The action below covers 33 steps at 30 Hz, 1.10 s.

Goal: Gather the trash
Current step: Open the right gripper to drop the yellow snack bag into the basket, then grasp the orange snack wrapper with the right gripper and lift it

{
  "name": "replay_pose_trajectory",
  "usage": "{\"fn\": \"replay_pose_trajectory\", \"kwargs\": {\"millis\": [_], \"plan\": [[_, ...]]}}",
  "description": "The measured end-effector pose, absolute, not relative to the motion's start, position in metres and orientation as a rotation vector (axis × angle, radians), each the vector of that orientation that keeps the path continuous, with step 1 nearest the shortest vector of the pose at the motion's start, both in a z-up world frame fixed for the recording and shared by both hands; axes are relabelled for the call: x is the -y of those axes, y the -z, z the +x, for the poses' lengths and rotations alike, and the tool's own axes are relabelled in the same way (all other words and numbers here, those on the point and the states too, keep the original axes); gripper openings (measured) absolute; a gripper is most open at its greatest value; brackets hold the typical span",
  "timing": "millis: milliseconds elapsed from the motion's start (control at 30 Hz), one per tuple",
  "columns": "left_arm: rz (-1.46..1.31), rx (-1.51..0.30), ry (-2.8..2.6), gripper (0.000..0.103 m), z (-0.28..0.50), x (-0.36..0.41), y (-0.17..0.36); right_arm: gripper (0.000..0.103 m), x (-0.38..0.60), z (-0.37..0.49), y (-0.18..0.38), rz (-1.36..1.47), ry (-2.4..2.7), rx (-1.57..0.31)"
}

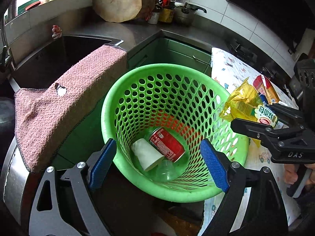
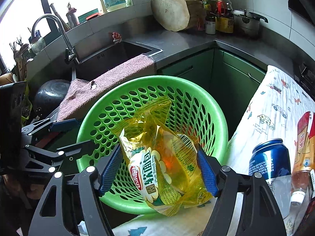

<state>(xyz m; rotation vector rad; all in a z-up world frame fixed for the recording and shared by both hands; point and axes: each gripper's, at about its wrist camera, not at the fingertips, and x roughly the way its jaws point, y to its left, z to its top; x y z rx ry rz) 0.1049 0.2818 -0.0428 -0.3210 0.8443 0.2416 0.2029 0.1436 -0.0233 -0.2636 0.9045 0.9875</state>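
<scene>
We hold the yellow bread wrapper (image 2: 167, 169) lengthwise in the right tongs (image 2: 159, 169), near the green basket's (image 2: 216, 106) rim; left tongs (image 1: 161, 165) gape wide, empty.

Tabletop (image 2: 177, 39): dark steel, L-shaped, sink (image 2: 118, 57) set in. Back corner: round wooden chopping block (image 2: 171, 9) leaning at wall, bottles (image 2: 222, 13) beside it, lidded metal pot (image 2: 248, 23) beside bottles. Pink towel (image 2: 110, 80) draped over sink front edge. Right section covered by white printed cloth (image 2: 275, 102). On cloth: blue can (image 2: 269, 161) upright, red-orange packet (image 2: 305, 137) just beside it. Green basket (image 2: 220, 118) near cloth edge; support beneath not visible.
</scene>
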Motion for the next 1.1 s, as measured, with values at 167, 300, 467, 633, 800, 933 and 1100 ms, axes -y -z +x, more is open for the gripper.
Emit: {"fn": "replay_pose_trajectory", "kwargs": {"millis": [167, 300, 467, 633, 800, 933, 1100], "plan": [[-0.329, -0.826, -0.255, 0.087, 0.097, -0.285, 0.036, 0.085, -0.15, 0.202, 0.025, -0.231, -1.012, -0.905], [-0.325, -0.827, -0.264, 0.087, 0.092, -0.286, 0.034, 0.088, -0.15, 0.2, 0.023, -0.22, -1.019, -0.892], [-0.327, -0.822, -0.266, 0.088, 0.089, -0.285, 0.031, 0.088, -0.14, 0.194, 0.014, -0.216, -1.015, -0.866], [-0.314, -0.815, -0.253, 0.088, 0.091, -0.275, 0.025, 0.088, -0.111, 0.189, 0.003, -0.198, -0.986, -0.836], [-0.295, -0.815, -0.233, 0.089, 0.095, -0.259, 0.021, 0.088, -0.072, 0.186, -0.004, -0.176, -0.938, -0.816], [-0.279, -0.815, -0.206, 0.089, 0.101, -0.242, 0.018, 0.088, -0.033, 0.186, -0.012, -0.166, -0.883, -0.796], [-0.251, -0.816, -0.17, 0.09, 0.108, -0.22, 0.017, 0.088, 0.018, 0.195, -0.026, -0.128, -0.803, -0.775]]}}
